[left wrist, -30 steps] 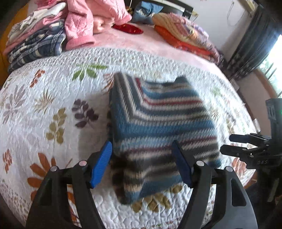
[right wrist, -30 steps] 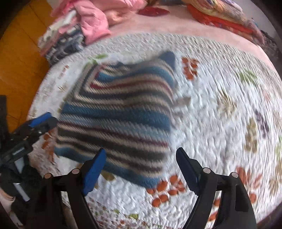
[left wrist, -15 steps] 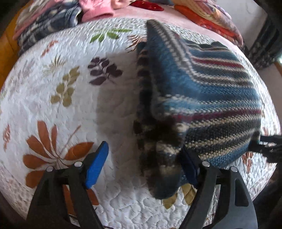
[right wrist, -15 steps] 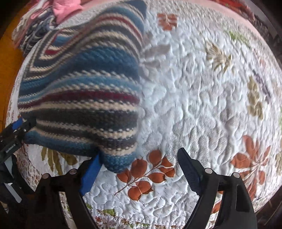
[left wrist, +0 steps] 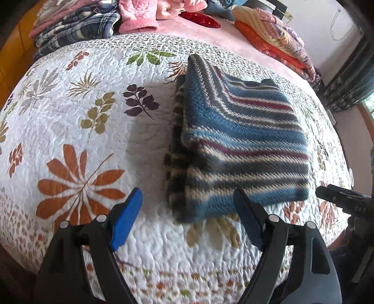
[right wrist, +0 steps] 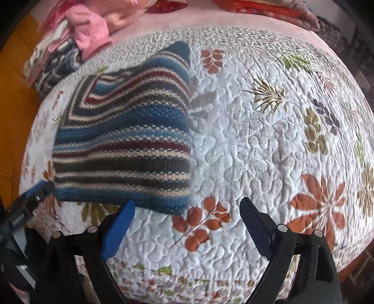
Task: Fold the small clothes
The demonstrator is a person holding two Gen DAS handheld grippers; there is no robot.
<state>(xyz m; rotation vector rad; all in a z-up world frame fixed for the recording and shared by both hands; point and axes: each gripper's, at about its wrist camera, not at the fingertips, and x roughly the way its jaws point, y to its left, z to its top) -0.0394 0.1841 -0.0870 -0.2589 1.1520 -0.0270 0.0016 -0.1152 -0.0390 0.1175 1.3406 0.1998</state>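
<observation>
- Lying folded on the white quilted bedspread with leaf and flower prints [left wrist: 70, 121], the blue, cream and maroon striped knitted sweater [left wrist: 238, 145] formed a thick, roughly square stack near the bed's front edge.
- White lettering showed on the black body of the other gripper at the frame edges in both wrist views, but it was too small and blurred to read.
- The left gripper [left wrist: 187, 219] had its blue-padded fingers [left wrist: 126, 217] spread wide, holding nothing; the sweater's near hem lay just ahead of it, toward its right finger.
- The right gripper [right wrist: 187, 224] was likewise spread and empty, with the sweater ahead and to its left, the near corner just beyond its left finger.
- A pile of pink and plaid clothes [left wrist: 93, 21] sat at the far side of the bed, well apart from the sweater.
</observation>
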